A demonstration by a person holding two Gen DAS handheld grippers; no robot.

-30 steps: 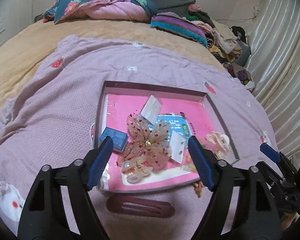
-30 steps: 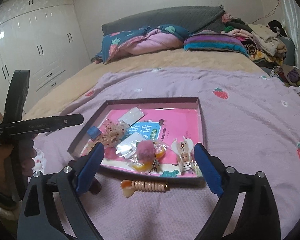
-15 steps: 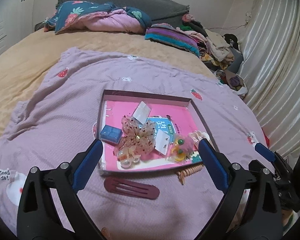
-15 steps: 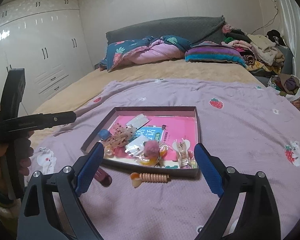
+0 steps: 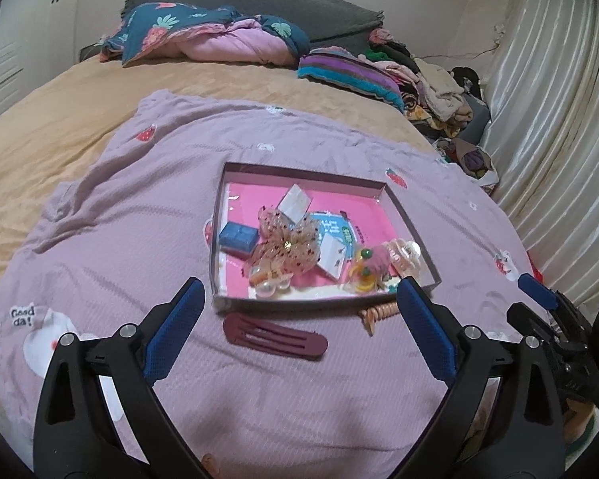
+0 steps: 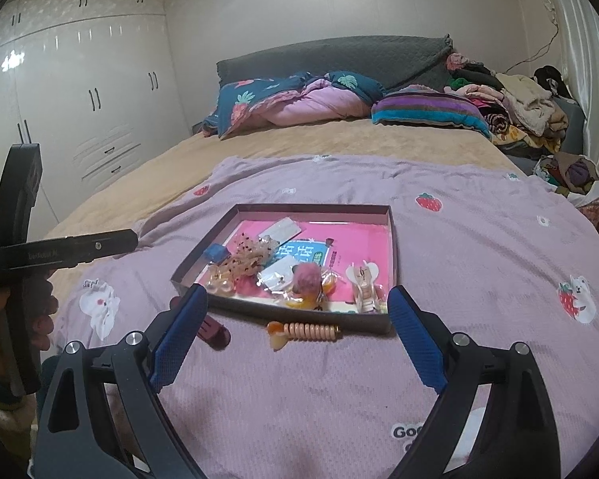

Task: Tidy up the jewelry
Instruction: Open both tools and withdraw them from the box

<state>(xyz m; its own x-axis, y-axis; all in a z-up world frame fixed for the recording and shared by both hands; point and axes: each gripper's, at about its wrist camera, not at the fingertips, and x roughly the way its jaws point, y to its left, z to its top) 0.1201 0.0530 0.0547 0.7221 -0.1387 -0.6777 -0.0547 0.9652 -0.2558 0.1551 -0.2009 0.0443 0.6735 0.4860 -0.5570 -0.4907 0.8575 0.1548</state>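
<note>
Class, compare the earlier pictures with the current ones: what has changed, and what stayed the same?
Both grippers drew back from the tray, which now looks smaller. The left gripper opened wider; the right gripper stayed open. Neither holds anything. The maroon clip and peach spiral clip lie unmoved.

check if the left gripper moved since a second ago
Yes. The left gripper has pulled back from the tray: its fingertips were over the tray's contents, now they sit short of its near edge.

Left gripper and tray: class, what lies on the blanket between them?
In the left wrist view, a maroon hair clip lies between the left gripper and tray.
</note>
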